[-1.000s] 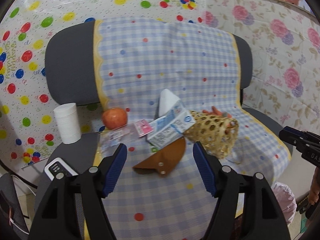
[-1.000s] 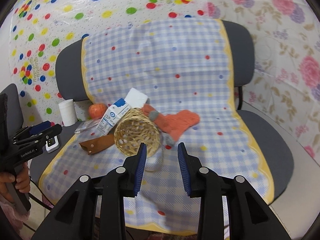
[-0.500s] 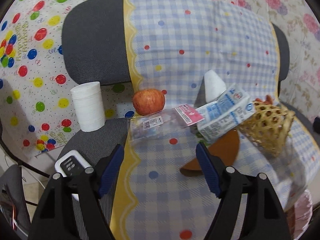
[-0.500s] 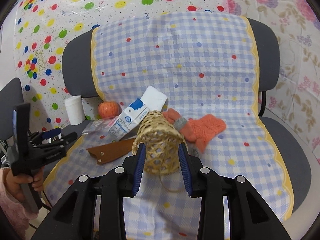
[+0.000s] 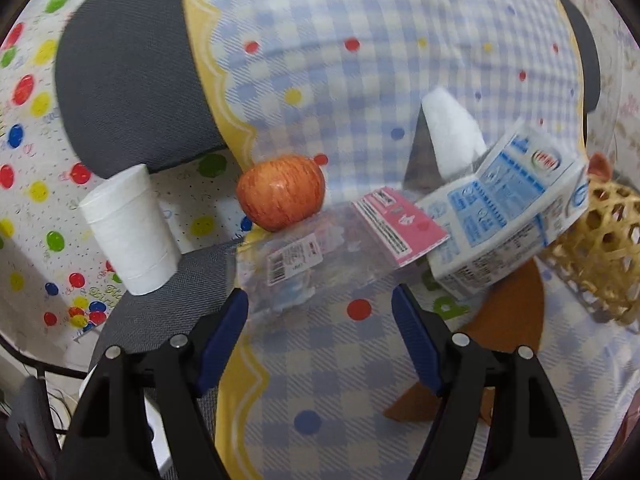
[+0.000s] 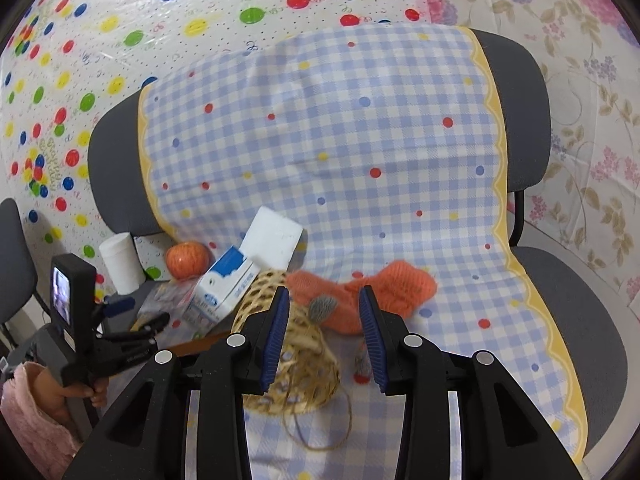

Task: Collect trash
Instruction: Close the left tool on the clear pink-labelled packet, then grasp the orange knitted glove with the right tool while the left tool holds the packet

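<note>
On the checked cloth (image 5: 340, 380) lies a clear plastic wrapper with a pink label (image 5: 320, 252), just beyond my left gripper (image 5: 320, 300). That gripper is open and holds nothing. A blue-and-white milk carton (image 5: 508, 216) leans on a white foam block (image 5: 448, 132) to the right. My right gripper (image 6: 323, 300) is open above a tipped woven basket (image 6: 296, 364). Its left finger overlaps the basket's side. An orange knitted piece (image 6: 384, 284) lies beyond the fingertips. In the right wrist view the left gripper (image 6: 132, 332) is at the far left, near the carton (image 6: 224, 288).
An apple (image 5: 280, 196) sits behind the wrapper, and a white paper roll (image 5: 128, 232) stands left of it. A brown leather piece (image 5: 512, 312) lies under the carton. A twine loop (image 6: 320, 428) trails from the basket. A hand with a pink sleeve (image 6: 32, 412) holds the left gripper.
The left gripper came down and closer to the wrapper and apple, which now fill its view. The right gripper moved forward over the basket towards the orange knit.
</note>
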`<state>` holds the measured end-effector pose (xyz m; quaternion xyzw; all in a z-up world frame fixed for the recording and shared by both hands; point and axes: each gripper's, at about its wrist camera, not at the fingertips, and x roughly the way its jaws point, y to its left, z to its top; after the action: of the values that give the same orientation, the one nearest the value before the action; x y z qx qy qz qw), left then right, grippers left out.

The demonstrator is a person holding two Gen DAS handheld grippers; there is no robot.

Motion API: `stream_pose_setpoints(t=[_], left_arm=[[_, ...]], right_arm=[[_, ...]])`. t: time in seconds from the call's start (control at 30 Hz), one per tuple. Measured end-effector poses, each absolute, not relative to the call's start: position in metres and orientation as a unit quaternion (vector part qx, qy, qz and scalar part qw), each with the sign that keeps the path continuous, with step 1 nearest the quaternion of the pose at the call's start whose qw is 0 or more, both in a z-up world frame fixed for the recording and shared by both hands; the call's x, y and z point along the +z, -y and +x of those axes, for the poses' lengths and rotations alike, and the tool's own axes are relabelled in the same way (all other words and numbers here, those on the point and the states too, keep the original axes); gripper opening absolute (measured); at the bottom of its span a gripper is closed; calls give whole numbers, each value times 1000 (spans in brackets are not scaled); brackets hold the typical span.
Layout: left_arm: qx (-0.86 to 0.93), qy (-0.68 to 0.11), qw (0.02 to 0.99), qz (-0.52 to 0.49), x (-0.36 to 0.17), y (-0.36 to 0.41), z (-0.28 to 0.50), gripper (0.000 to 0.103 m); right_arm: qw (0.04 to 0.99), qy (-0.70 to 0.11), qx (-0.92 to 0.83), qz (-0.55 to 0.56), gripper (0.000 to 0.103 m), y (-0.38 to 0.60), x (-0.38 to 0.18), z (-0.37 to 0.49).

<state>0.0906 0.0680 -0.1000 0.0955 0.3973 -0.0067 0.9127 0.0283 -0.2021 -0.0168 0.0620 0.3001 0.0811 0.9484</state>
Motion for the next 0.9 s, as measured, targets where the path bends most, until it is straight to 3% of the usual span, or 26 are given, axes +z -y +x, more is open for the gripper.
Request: stream_pose_setpoints(t=[0.17, 0.27, 0.37, 0.43, 0.53, 0.7, 0.9], left_arm=[[-16, -409, 901, 144, -108, -59, 105, 69], [-26, -414, 896, 160, -112, -56, 116, 59], [-18, -419, 893, 163, -110, -57, 122, 38], [-20, -415, 897, 152, -103, -60, 120, 19], [-13, -386, 914, 127, -79, -67, 105, 4], [-39, -312, 948, 43, -25, -83, 61, 0], [-78, -282, 956, -22, 2, -77, 44, 0]], right_arm=[[948, -302, 82, 65, 38, 204, -17, 36], [947, -303, 82, 66, 38, 204, -18, 35], [947, -303, 80, 65, 38, 205, -17, 32], [948, -301, 79, 64, 38, 206, -16, 28], [950, -296, 76, 63, 38, 207, -13, 22], [955, -286, 53, 52, 43, 213, -12, 12], [947, -309, 51, 67, 43, 229, -24, 18]])
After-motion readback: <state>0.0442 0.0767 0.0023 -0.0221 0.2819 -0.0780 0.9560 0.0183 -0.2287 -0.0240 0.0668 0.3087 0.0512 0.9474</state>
